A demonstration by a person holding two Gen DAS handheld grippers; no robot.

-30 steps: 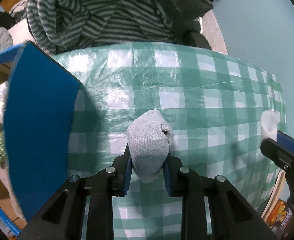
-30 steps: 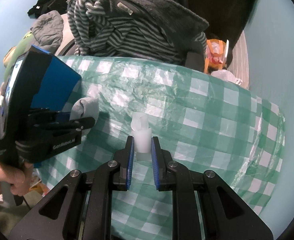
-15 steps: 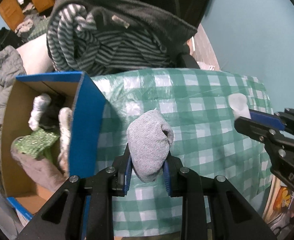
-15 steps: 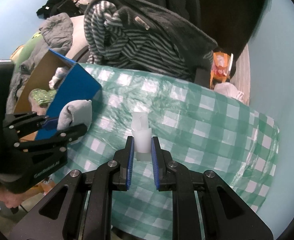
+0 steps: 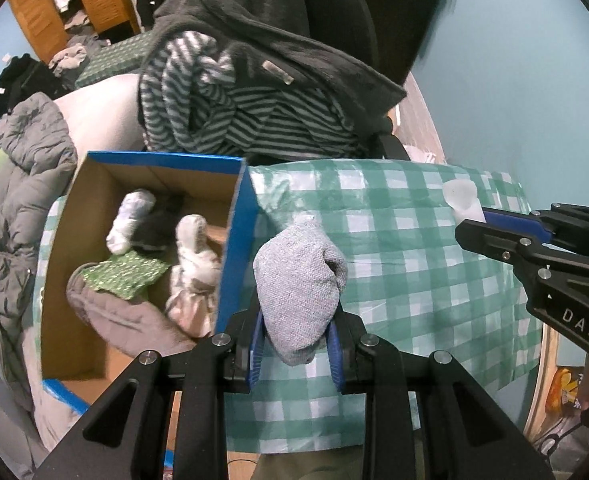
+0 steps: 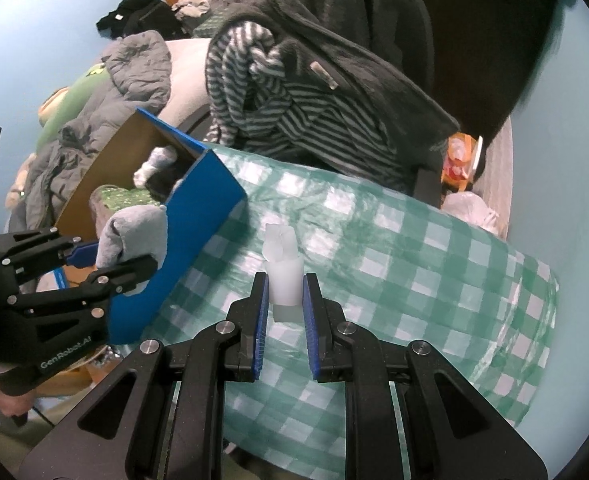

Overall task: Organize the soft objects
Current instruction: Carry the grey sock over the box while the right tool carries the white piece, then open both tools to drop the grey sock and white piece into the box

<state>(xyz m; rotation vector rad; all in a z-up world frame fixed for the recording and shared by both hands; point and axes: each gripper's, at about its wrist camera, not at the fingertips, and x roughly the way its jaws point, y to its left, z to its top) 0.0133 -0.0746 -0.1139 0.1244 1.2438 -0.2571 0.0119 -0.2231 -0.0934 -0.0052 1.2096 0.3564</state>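
Observation:
My left gripper (image 5: 297,322) is shut on a rolled grey sock (image 5: 300,280) and holds it above the checked table, just right of the blue cardboard box (image 5: 236,248). The box holds several soft items: white socks (image 5: 128,218), a green cloth (image 5: 124,274) and a grey garment (image 5: 126,320). My right gripper (image 6: 282,292) is shut on a small white soft piece (image 6: 281,276), held above the table's middle. In the right wrist view the left gripper (image 6: 106,260) with the grey sock (image 6: 134,236) is beside the box (image 6: 198,240).
The green-and-white checked tablecloth (image 5: 414,280) covers the table. A chair behind it carries a striped sweater (image 5: 254,116) and a dark fleece (image 5: 294,52). A grey jacket (image 5: 18,200) lies left of the box. The teal wall is at the right.
Both grippers have risen and pulled back with their items. The open top of the box and its contents have come into view.

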